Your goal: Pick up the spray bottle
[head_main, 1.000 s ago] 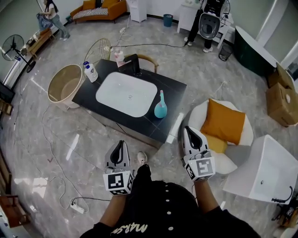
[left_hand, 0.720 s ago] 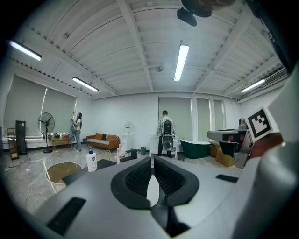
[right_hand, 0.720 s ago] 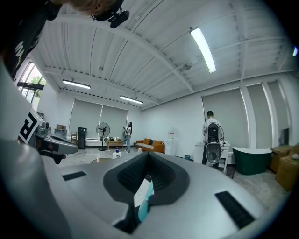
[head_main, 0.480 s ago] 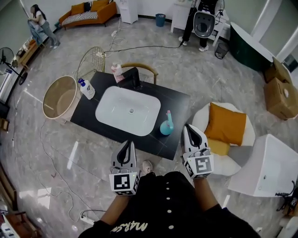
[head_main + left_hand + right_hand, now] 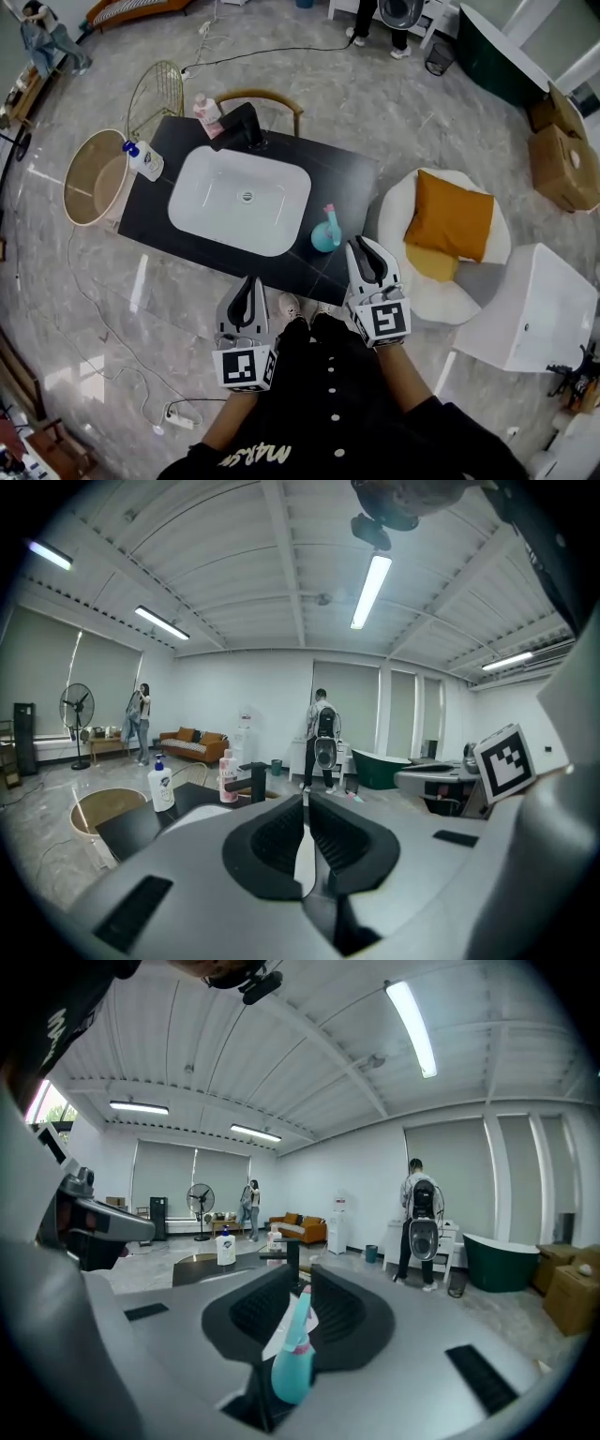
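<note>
The teal spray bottle (image 5: 325, 232) with a pink collar stands upright at the near right edge of the black counter (image 5: 352, 183). My right gripper (image 5: 360, 244) is just right of it and a little nearer, not touching. In the right gripper view the bottle (image 5: 292, 1372) shows through the narrow gap of the right gripper (image 5: 298, 1277), whose jaws are opening with nothing pressed between them. My left gripper (image 5: 249, 280) hovers at the counter's front edge, well left of the bottle. In the left gripper view the left gripper (image 5: 305, 803) is shut and empty.
A white basin (image 5: 239, 199) fills the counter's middle, with a black faucet (image 5: 246, 127), a pink bottle (image 5: 208, 114) and a white pump bottle (image 5: 143, 161) behind it. A beige tub (image 5: 94, 178) stands at the left. A white armchair with an orange cushion (image 5: 450, 225) is close on the right.
Both grippers have come forward to the counter. The right one, earlier well short of the bottle, now sits right beside it. The bottle has kept its place on the counter.
</note>
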Demonstrator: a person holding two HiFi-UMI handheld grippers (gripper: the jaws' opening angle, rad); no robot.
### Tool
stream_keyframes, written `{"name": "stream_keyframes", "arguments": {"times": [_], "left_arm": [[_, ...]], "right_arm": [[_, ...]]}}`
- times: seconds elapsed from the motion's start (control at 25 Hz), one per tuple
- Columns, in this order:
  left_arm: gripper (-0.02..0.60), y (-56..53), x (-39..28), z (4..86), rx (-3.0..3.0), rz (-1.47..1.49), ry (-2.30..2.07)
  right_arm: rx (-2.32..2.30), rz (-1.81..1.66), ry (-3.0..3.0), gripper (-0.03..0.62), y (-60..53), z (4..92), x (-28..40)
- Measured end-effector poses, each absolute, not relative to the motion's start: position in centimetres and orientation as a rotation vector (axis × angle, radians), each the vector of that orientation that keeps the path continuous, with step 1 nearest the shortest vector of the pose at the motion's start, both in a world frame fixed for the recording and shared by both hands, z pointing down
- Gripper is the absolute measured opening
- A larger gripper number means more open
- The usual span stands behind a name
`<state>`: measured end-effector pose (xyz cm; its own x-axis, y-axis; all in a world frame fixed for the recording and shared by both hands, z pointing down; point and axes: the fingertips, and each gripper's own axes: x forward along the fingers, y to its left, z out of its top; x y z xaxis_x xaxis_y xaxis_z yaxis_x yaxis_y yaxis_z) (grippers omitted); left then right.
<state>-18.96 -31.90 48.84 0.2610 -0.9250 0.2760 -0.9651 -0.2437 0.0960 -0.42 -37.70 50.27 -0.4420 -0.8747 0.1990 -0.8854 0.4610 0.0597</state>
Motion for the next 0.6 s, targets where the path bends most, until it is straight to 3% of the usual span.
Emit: {"name": "stream_keyframes", "arguments": {"times": [0.12,0.28,0.6], "left_arm": [[0.028,-32.0,-18.9,50.6,2.242,0.28,-1.745],[0.028,-31.6,-19.3,53.1,2.2,0.347,-1.726],[0.028,-29.8,-20.7,57.7,2.084,0.475,-1.716]], "right_arm": [[1.469,0.133,-2.497,0.142,-38.9,53.3,-1.4],[1.413,0.204,-2.454,0.222,-40.7,58.6,-2.7],[1.487,0.231,-2.462,0.235,-44.2,63.5,-4.2]]}}
